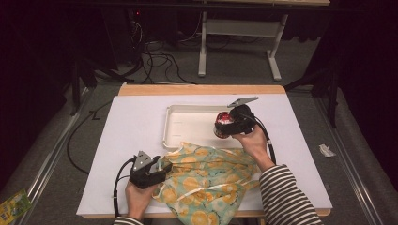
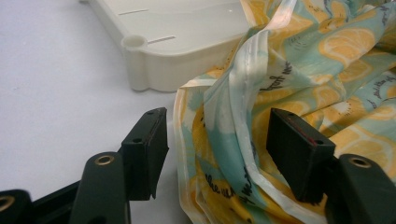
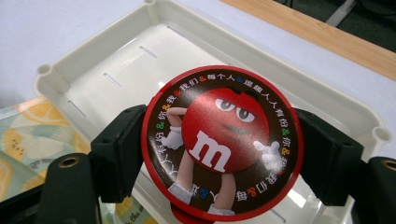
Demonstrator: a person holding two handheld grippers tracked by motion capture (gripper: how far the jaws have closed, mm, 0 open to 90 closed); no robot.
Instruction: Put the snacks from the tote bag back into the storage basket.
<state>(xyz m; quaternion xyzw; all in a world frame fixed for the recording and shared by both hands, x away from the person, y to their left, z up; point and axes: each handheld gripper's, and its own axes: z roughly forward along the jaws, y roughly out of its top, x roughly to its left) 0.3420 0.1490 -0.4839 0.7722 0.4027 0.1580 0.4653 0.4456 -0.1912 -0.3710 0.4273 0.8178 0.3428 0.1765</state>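
**Red tin held firm over the tray, soft bag waiting at the other jaws**

Red and round, the candy tin (image 1: 224, 124) sits clamped in the right gripper (image 1: 230, 123) in the high view, held above the right end of the white tray (image 1: 180, 123), which lies in the middle of the white table (image 1: 126, 140). The citrus-print bag (image 1: 206, 173) is crumpled in front of the tray, its far edge touching the tray's near rim. The left gripper (image 1: 162, 169) lies at the bag's left edge

From the left gripper view, the jaws stand wide apart and grip nothing, with a folded edge of the bag (image 2: 243, 121) rising between them, and the tray (image 2: 154, 70) corner just behind. That bag looks thin, limp and a little slick; it will likely sag and slide unless a doubled seam or the thick rim fold is pinched, so the fold between the jaws seems the sensible place to take hold

From the right gripper view, the jaws press on opposite sides of the tin (image 3: 224, 140), its printed lid facing the camera, the tray (image 3: 93, 65) beneath and a corner of the bag (image 3: 28, 135) at the left. The tin reads as stiff and smooth-walled, probably light, and not fragile. A curved rim gives little contact, so it could pivot or slip if squeezed off-centre; gripping across the full width, as here, looks soundest
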